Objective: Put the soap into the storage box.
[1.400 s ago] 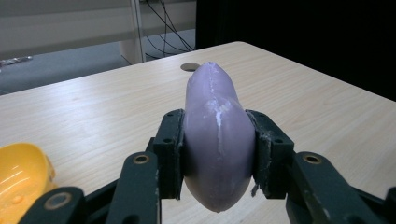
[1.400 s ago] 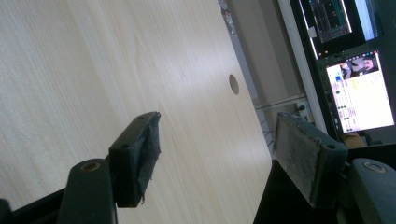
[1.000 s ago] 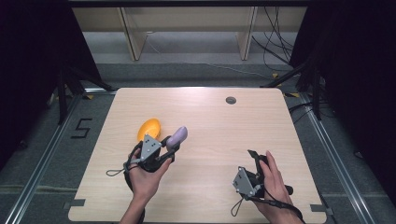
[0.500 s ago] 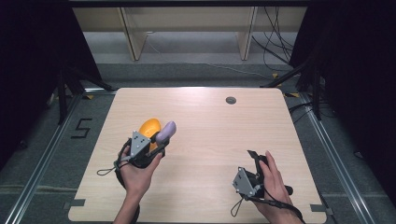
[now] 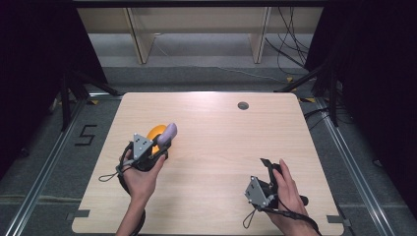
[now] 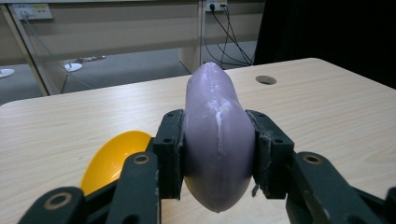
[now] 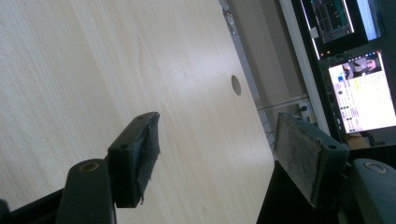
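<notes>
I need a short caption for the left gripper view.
Left tongs clamp a purple eggplant beside a yellow bowl.

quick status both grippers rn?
Left gripper: shut on the purple object, above the orange bowl.
Right gripper: open, empty, over the table.

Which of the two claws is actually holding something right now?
The left claw, shut on the purple eggplant; the right claw is open with nothing in it.
</notes>
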